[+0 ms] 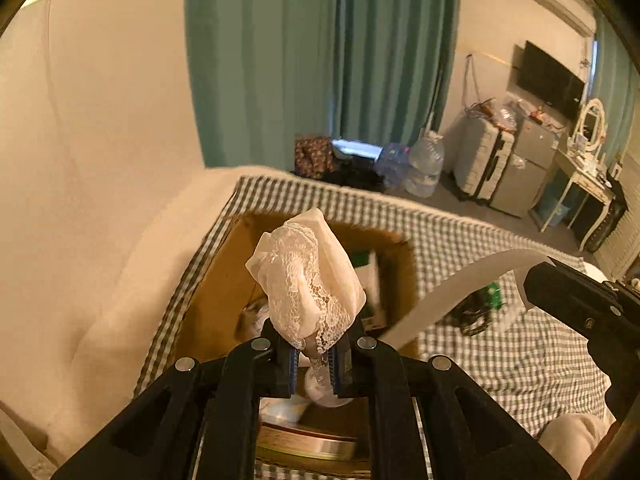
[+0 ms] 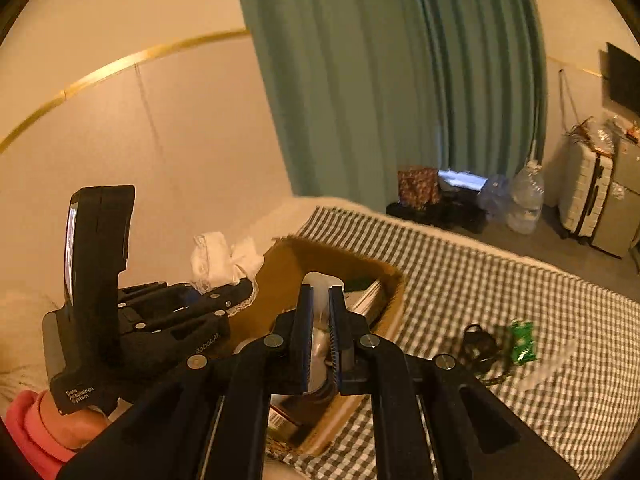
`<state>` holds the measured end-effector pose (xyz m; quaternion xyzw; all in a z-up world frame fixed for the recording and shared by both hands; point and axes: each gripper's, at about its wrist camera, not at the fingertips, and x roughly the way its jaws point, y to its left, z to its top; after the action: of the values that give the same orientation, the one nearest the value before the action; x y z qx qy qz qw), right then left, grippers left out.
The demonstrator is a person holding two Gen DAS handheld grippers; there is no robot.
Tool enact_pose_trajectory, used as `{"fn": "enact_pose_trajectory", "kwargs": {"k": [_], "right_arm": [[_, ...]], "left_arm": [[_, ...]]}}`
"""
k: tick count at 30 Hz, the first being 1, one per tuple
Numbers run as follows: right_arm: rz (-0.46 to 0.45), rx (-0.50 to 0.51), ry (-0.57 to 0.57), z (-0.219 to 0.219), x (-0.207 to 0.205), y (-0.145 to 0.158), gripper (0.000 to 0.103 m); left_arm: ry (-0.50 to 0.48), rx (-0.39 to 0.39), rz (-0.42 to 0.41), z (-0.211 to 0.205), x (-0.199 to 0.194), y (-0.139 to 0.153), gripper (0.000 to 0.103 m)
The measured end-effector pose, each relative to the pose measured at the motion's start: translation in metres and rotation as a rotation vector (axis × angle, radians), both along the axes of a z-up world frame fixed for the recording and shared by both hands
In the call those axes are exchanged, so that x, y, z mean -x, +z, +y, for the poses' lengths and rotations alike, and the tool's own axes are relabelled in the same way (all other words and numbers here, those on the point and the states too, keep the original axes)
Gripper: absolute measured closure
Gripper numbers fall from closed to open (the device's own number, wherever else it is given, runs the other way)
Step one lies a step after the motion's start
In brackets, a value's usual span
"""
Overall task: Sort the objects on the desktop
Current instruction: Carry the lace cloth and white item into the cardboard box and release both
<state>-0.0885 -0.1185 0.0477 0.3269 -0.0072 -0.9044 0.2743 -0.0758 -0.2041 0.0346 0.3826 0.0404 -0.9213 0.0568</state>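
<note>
Left tool [image 1: 314,354] is nearly shut, clamped on a cream lace cloth [image 1: 306,276]; the bundle stands up ahead of the tips, right over the open cardboard box [image 1: 208,292] on the gingham bed cover [image 1: 500,344]. Right tool [image 2: 320,320] is also nearly closed, and I read it as pinching a thin white paper strip [image 1: 448,288] edge-on, though that grip is hard to confirm.

Handling call: the cloth is light, soft and floppy, and the lace could snag on the pads or the box edge, so it may cling when I let go. I'd keep the pinch on the bunched middle, as it is now. The strip is thin, bends freely and is likely slippery; hold it near the end, not midway.

View differences: the left wrist view shows the strip's whole curved length coming off the right tool; the right wrist view only gives a pale sliver between its pads. The right view shows the left tool side-on with the cloth [image 2: 218,258] sticking out, plus my pink sleeve [image 2: 28,428]. It also gives a clearer look at the green packet [image 2: 522,342] and dark cable bundle [image 2: 478,344] lying on the cover off to the right of the tips.
</note>
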Motion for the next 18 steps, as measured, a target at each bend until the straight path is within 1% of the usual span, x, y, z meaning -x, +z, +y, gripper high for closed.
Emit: {"fn": "enact_pose_trajectory", "kwargs": {"k": [1,2,3,4,5,6,7,8,10,13,15,18], "right_arm": [[-0.018,-0.010,-0.002,-0.007,0.006,-0.007,0.091],[-0.031,-0.014,-0.008,-0.011,0.010,-0.011,0.091],[-0.048,-0.008,-0.014,-0.012,0.015,-0.014,0.082],[-0.065,0.006,-0.020,-0.013,0.019,-0.017,0.069],[-0.074,0.020,-0.030,-0.012,0.023,-0.018,0.062],[-0.075,0.027,-0.039,-0.014,0.026,-0.017,0.054],[-0.074,0.030,-0.050,-0.015,0.028,-0.018,0.052],[-0.074,0.025,-0.054,-0.017,0.029,-0.018,0.052],[-0.071,0.010,-0.073,-0.015,0.031,-0.019,0.052],[-0.077,0.028,-0.094,-0.003,0.033,-0.019,0.052],[-0.080,0.044,-0.105,0.009,0.029,-0.017,0.052],[-0.066,0.045,-0.125,0.027,0.022,-0.013,0.052]], "left_arm": [[0.002,-0.004,-0.017,-0.004,0.003,-0.007,0.091],[0.002,-0.007,-0.035,-0.006,0.005,-0.015,0.089],[0.001,-0.011,-0.054,-0.009,0.008,-0.022,0.086],[0.002,-0.014,-0.067,-0.010,0.009,-0.027,0.075],[-0.001,-0.020,-0.078,-0.011,0.010,-0.032,0.056],[0.002,-0.023,-0.091,-0.012,0.011,-0.036,0.045],[0.008,-0.027,-0.094,-0.013,0.010,-0.039,0.029],[0.010,-0.034,-0.092,-0.014,0.010,-0.040,0.023],[0.014,-0.045,-0.094,-0.015,0.008,-0.043,0.022],[0.020,-0.050,-0.114,-0.015,0.005,-0.047,0.017],[0.020,-0.044,-0.106,-0.013,0.003,-0.047,0.013],[0.012,-0.036,-0.101,-0.004,-0.001,-0.045,0.011]]}}
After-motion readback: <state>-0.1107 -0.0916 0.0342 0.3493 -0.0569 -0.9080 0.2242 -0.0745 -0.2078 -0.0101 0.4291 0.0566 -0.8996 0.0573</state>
